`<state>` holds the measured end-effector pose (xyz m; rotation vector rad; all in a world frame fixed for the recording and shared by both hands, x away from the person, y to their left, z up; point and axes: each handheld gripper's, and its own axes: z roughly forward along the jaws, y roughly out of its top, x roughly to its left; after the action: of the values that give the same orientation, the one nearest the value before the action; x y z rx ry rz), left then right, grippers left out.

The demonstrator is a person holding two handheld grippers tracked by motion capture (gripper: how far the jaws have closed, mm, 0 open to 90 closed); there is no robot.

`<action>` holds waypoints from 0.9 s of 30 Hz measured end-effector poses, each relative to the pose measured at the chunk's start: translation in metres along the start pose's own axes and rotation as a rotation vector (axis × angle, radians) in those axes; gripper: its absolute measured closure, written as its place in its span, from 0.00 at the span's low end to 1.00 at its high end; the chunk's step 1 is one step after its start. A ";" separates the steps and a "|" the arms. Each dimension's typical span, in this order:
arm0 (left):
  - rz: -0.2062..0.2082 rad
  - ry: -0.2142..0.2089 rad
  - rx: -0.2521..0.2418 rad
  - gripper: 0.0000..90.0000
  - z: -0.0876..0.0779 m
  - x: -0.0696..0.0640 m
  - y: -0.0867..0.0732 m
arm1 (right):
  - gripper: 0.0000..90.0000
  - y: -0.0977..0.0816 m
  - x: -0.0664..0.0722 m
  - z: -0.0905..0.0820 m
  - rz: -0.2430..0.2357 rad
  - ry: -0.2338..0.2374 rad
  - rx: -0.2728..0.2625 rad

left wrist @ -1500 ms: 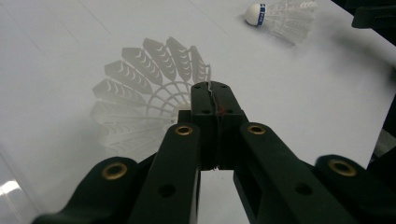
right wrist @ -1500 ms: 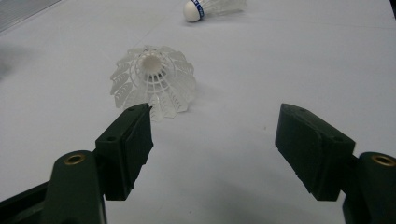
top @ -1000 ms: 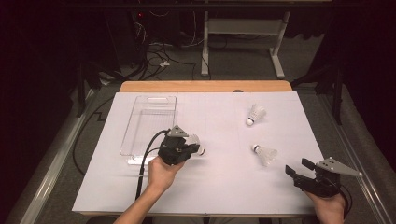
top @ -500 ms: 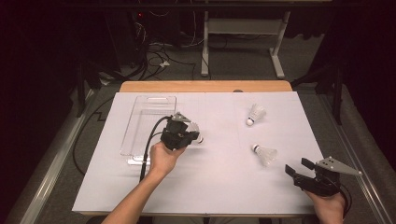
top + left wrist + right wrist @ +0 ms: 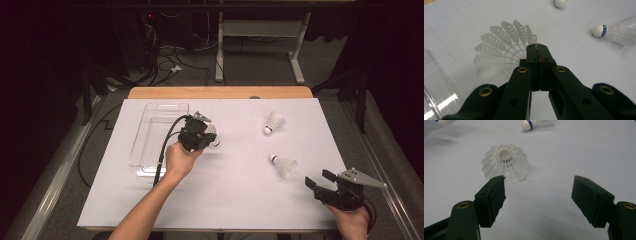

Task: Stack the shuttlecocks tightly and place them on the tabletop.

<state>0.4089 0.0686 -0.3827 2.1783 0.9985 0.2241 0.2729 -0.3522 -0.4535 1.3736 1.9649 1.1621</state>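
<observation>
My left gripper [image 5: 202, 134] hovers beside the right wall of the clear plastic tray [image 5: 150, 131], shut on the rim of a white shuttlecock's skirt [image 5: 504, 47]. In the left gripper view its jaws [image 5: 539, 48] meet with the thin plastic edge pinched between them. A second shuttlecock [image 5: 274, 122] lies at the far right of the white sheet, and a third [image 5: 284, 164] lies nearer the person. My right gripper [image 5: 317, 179] rests near the front right corner, open. The third shuttlecock [image 5: 505, 164] lies just ahead of its left jaw, outside the gap [image 5: 539, 186].
The white sheet [image 5: 240, 200] covers a wooden table, whose edge [image 5: 220, 92] shows at the back. A black cable [image 5: 162, 155] trails from the left gripper over the tray's front corner. Dark floor with cables and a table frame lies beyond.
The left hand has carried its gripper and the shuttlecock away from the person, along the tray's right side, and slightly up. The right gripper has stayed where it was.
</observation>
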 end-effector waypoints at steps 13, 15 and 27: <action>-0.011 0.065 0.089 0.99 0.020 0.010 0.019 | 0.30 0.000 0.000 0.001 0.002 0.010 0.008; -0.015 0.066 0.094 0.99 0.020 0.011 0.020 | 0.30 0.000 0.000 0.001 0.002 0.011 0.009; -0.024 0.098 0.154 0.99 0.027 0.022 0.019 | 0.30 0.000 0.000 0.002 0.001 0.013 0.009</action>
<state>0.4467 0.0616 -0.3922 2.3112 1.1291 0.2527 0.2744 -0.3518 -0.4540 1.3752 1.9805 1.1670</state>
